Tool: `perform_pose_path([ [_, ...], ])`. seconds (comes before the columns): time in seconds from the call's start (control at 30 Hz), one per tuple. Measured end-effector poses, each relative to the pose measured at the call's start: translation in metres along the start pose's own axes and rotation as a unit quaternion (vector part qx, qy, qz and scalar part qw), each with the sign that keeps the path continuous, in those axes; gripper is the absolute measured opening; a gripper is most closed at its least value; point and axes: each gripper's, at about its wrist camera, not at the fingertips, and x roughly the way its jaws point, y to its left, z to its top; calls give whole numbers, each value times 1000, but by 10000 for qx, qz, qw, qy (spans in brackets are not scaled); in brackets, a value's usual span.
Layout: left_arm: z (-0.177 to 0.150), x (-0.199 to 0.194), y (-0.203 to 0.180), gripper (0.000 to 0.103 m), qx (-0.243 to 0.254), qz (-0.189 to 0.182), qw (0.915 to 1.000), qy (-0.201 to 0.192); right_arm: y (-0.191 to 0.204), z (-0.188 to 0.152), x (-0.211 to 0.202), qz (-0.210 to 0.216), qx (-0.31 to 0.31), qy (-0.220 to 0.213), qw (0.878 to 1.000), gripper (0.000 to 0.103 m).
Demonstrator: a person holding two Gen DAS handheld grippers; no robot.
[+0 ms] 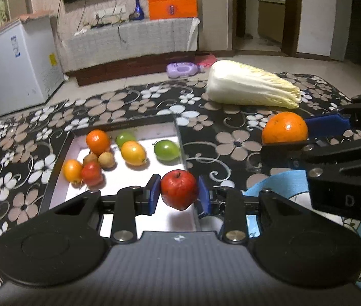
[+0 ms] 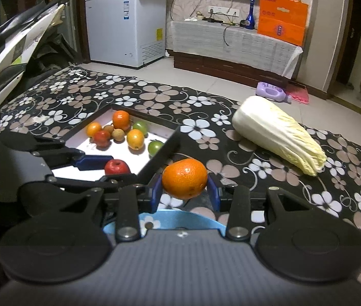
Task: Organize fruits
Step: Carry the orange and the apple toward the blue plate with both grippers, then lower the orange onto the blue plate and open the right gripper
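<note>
The left gripper [image 1: 179,191] is clamped on a glossy red apple [image 1: 178,189], held above the near corner of the white tray [image 1: 127,186]. The right gripper [image 2: 184,187] grasps a round, dimpled orange [image 2: 184,178] over the floral tabletop [image 2: 269,170], with a blue bowl [image 2: 180,218] just beneath.

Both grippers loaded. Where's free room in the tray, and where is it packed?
Bare white floor lies at the tray near end, below the left gripper holding the red apple, and around the green fruit. The far-left corner is crowded around the orange.
</note>
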Motion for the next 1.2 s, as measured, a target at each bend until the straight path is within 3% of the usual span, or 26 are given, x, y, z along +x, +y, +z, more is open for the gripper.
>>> perform_pose_path([
  [0.4, -7, -13, -33, 38, 198, -612, 9979, -73, -24, -12, -14, -174, 96, 79, 9998, 41],
  [0.73, -35, -24, -73, 38, 661, -1214, 9904, 89, -18, -30, 4, 4, -140, 606, 9981, 41],
  [1.2, -52, -23, -87, 38, 888, -1429, 9856, 178, -16, -48, 20, 206, -119, 973, 9950, 41],
])
